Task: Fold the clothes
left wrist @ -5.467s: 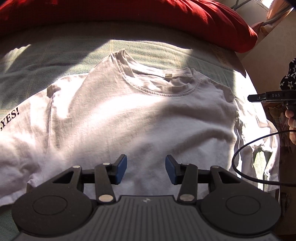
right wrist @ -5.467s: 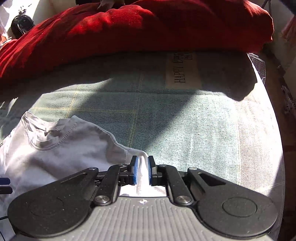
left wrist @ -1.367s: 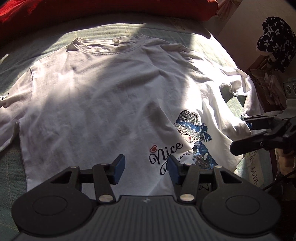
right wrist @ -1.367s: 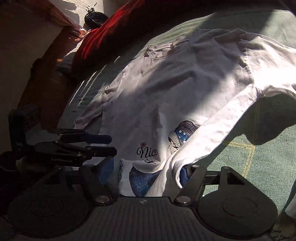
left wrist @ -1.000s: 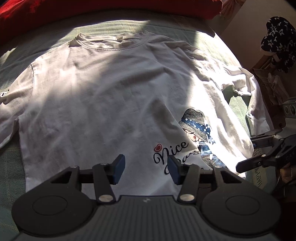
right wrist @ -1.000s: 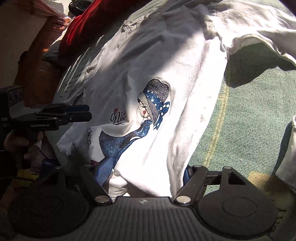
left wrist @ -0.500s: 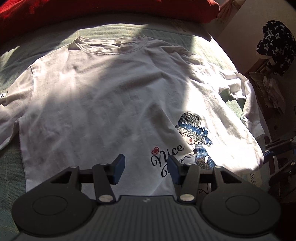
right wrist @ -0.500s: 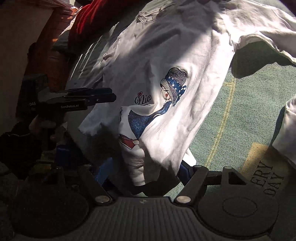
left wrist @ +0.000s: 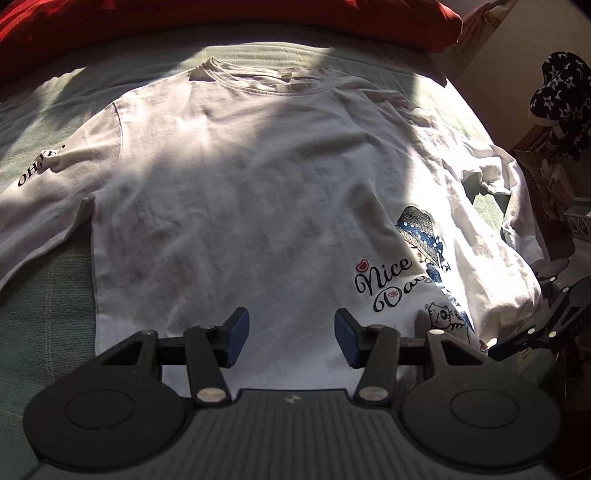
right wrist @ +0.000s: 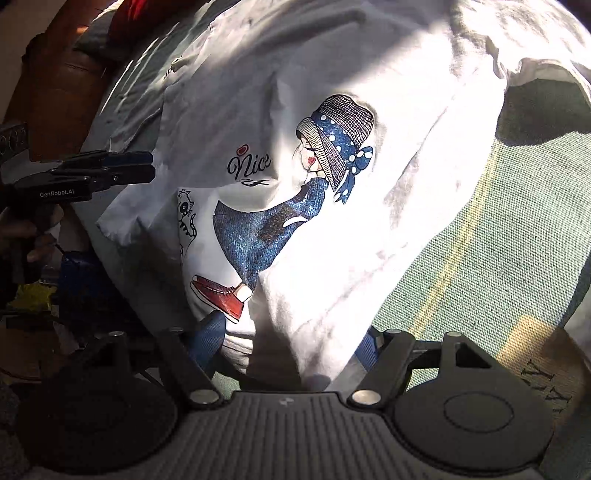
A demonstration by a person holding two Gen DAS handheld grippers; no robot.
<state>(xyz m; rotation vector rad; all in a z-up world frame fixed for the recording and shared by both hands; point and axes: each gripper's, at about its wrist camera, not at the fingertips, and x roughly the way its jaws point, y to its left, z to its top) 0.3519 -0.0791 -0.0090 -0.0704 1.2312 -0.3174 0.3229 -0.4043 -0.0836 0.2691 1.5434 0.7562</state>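
Bed [left wrist: 44,314]: green checked cover, lit by strong sun with deep shadow bands; it carries the shirt.
Red duvet [left wrist: 221,18]: bunched along the far edge of the bed, clear of the work.
Shirt [left wrist: 240,192]: white, long-sleeved, spread front up across the bed, collar far, hem near. Left sleeve lies flat with black lettering. Right sleeve [left wrist: 513,206] is rumpled near the bed's right edge. Printed girl with "Nice Day" sits at the near right corner, which droops over the bed's edge in the right wrist view.
Left gripper [left wrist: 291,336]: hangs above the near hem, jaws partly apart, nothing between them, no pad on cloth.
Right gripper [right wrist: 291,343]: at the near right corner of the shirt; jaws wide, hem cloth lying between the pads. Whether the pads press on it cannot be told; the cloth looks loose, so probably not gripped.
Step in hand: judged as laying out and squaring the shirt, before any fold is made.
Next move calls for: probably flattening the drooping corner and the rumpled right sleeve, then closing on one side edge to carry it toward the middle. Thin cloth; a pinch must take both layers.
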